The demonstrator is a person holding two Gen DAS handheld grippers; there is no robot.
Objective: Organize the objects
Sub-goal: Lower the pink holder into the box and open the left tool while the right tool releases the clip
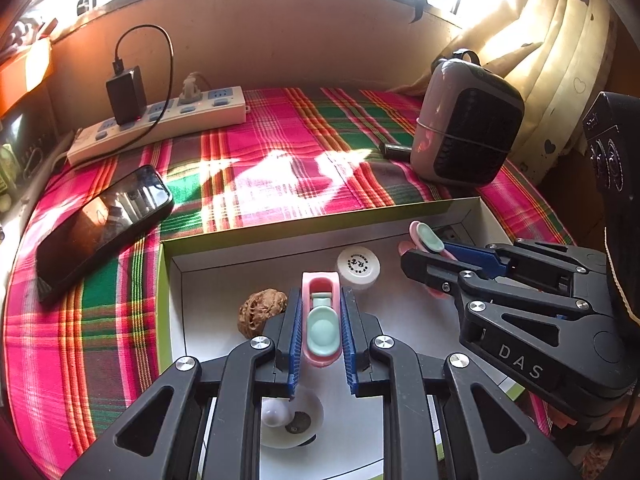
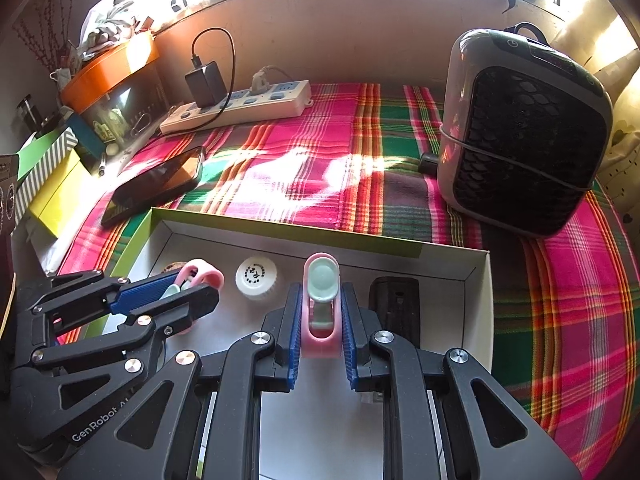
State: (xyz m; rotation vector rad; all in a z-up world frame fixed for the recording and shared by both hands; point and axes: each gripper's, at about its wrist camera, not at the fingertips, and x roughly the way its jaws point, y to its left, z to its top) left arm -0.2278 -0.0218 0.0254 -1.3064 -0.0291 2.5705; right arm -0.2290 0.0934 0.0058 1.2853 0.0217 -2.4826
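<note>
An open white box with a green rim (image 1: 320, 227) (image 2: 288, 233) lies on the plaid cloth. My left gripper (image 1: 320, 294) (image 2: 196, 284) is shut on a pink clip with a mint green insert (image 1: 321, 322) and holds it above the box floor. My right gripper (image 2: 320, 288) (image 1: 424, 250) is shut on a second pink and green clip (image 2: 321, 280) (image 1: 426, 237) over the box's right side. Inside the box lie a walnut (image 1: 262, 312), a white round cap (image 1: 358, 266) (image 2: 256, 276), a black flat item (image 2: 394, 304) and a white round dish (image 1: 290, 420) under my left gripper.
A black phone (image 1: 104, 224) (image 2: 156, 186) lies left of the box. A white power strip with a black charger (image 1: 160, 120) (image 2: 240, 106) runs along the back wall. A grey fan heater (image 1: 468, 120) (image 2: 524, 132) stands at the back right. Boxes (image 2: 52, 184) are stacked at the left.
</note>
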